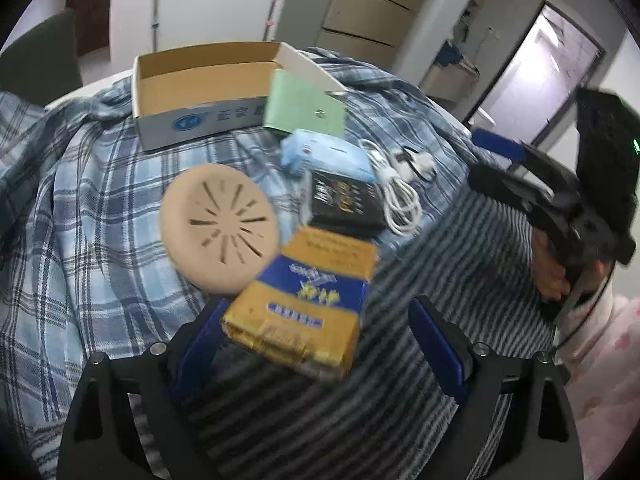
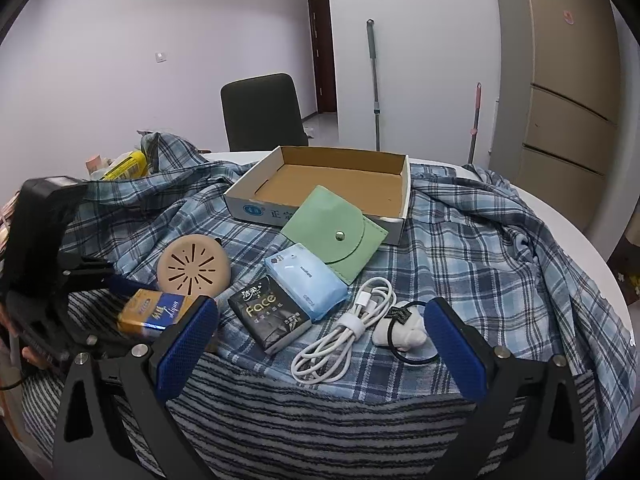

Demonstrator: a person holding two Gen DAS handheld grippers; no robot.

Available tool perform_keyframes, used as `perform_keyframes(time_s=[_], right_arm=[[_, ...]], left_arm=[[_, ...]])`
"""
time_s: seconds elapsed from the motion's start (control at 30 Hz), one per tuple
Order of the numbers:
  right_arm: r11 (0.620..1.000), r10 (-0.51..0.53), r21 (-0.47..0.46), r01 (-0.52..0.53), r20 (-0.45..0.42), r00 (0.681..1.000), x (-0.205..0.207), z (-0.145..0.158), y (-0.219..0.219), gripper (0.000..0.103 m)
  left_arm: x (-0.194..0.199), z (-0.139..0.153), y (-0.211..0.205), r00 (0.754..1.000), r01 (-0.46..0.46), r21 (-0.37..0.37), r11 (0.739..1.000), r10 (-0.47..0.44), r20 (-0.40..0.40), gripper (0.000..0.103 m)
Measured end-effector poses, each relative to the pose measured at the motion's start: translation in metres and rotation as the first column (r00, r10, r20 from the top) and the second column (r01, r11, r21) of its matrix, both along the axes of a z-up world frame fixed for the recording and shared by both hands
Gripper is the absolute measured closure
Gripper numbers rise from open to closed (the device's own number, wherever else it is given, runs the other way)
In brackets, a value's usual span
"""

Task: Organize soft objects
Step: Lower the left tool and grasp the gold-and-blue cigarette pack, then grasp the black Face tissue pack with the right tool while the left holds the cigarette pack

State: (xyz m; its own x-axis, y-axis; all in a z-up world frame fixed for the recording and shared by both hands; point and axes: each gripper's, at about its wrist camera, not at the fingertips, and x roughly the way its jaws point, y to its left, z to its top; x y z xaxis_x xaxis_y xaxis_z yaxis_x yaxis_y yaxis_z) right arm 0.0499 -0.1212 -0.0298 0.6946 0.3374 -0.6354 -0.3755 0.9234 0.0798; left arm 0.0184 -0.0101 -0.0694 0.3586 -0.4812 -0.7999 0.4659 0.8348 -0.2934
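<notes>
My left gripper (image 1: 316, 344) straddles the crumpled yellow-blue tissue pack (image 1: 300, 308), jaws apart; right gripper (image 2: 320, 344) open, empty.

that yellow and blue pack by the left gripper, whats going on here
A person is tidying small soft items laid on a plaid cloth. The left gripper has its jaws open around the yellow and blue tissue pack, not visibly clamped on it. The right gripper hovers open over the striped towel, holding nothing. The cardboard box is empty, with a green pouch leaning on its front edge.
</notes>
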Motion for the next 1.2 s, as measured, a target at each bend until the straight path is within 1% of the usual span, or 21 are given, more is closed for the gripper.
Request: perform_keyframes(time_s=[0.07, 0.13, 0.17, 0.23, 0.37, 0.47, 0.5, 0.57, 0.63, 0.7, 0.8, 0.9, 1.0, 1.1, 1.13, 1.2], right_arm=[[1.0, -0.005, 0.003, 0.005, -0.002, 1.0, 0.0, 0.0, -0.003, 0.0], [1.0, -0.01, 0.002, 0.01, -0.002, 1.0, 0.0, 0.001, -0.005, 0.0], [1.0, -0.011, 0.003, 0.011, -0.001, 1.0, -0.001, 0.001, -0.006, 0.0], [1.0, -0.015, 0.002, 0.015, 0.007, 1.0, -0.003, 0.002, -0.006, 0.0], [1.0, -0.024, -0.001, 0.024, 0.02, 1.0, -0.007, 0.003, -0.009, 0.0], [0.999, -0.033, 0.01, 0.033, 0.017, 0.999, -0.006, 0.003, -0.013, 0.0], [0.999, -0.037, 0.013, 0.036, 0.016, 0.999, -0.006, 0.003, -0.014, 0.0], [0.999, -0.042, 0.02, 0.041, 0.016, 0.999, -0.005, 0.003, -0.016, 0.0], [0.999, -0.044, 0.02, 0.044, 0.017, 0.999, -0.005, 0.002, -0.017, 0.0], [0.999, -0.045, 0.026, 0.044, 0.012, 0.999, -0.004, 0.002, -0.019, 0.0], [0.998, -0.048, 0.039, 0.048, -0.001, 0.999, -0.001, 0.0, -0.022, 0.0], [0.997, -0.052, 0.047, 0.052, -0.009, 0.999, 0.0, -0.002, -0.024, 0.0], [0.997, -0.058, 0.045, 0.058, -0.001, 0.998, -0.001, 0.0, -0.024, 0.0], [0.997, -0.064, 0.04, 0.063, 0.016, 0.998, -0.004, 0.003, -0.024, 0.0], [0.997, -0.065, 0.039, 0.064, 0.021, 0.998, -0.004, 0.005, -0.024, 0.0], [0.998, -0.064, 0.031, 0.063, 0.03, 0.998, -0.005, 0.009, -0.023, 0.005]], left_arm=[[-0.007, 0.002, -0.004, 1.0, 0.011, 0.006, 1.0, -0.011, 0.003, 0.011], [-0.013, 0.003, -0.008, 1.0, 0.022, 0.012, 1.0, -0.022, 0.01, 0.014], [-0.016, 0.005, -0.01, 0.999, 0.025, 0.02, 0.999, -0.025, 0.021, 0.018], [-0.021, 0.007, -0.017, 0.999, 0.026, 0.054, 0.998, -0.028, 0.045, 0.019], [-0.014, 0.005, -0.03, 0.997, 0.015, 0.109, 0.994, -0.023, 0.068, 0.019], [-0.002, 0.002, -0.035, 0.998, 0.009, 0.098, 0.995, -0.016, 0.069, 0.02], [0.002, 0.002, -0.037, 0.997, 0.008, 0.097, 0.995, -0.015, 0.072, 0.023], [0.008, 0.0, -0.041, 0.997, 0.011, 0.115, 0.993, -0.02, 0.078, 0.027], [0.012, -0.004, -0.045, 0.997, 0.017, 0.128, 0.992, -0.026, 0.069, 0.033], [0.015, -0.007, -0.047, 0.998, -0.003, 0.148, 0.989, -0.007, 0.067, 0.042], [0.012, -0.007, -0.048, 0.996, -0.029, 0.163, 0.986, 0.014, 0.092, 0.044], [0.008, -0.004, -0.047, 0.992, -0.061, 0.155, 0.986, 0.043, 0.118, 0.047], [-0.001, 0.007, -0.046, 0.981, -0.102, 0.139, 0.985, 0.077, 0.176, 0.047], [-0.01, 0.018, -0.042, 0.963, -0.151, 0.108, 0.983, 0.121, 0.239, 0.047], [-0.012, 0.02, -0.04, 0.956, -0.173, 0.1, 0.98, 0.143, 0.258, 0.047], [-0.017, 0.024, -0.036, 0.933, -0.223, 0.088, 0.971, 0.186, 0.307, 0.048]])
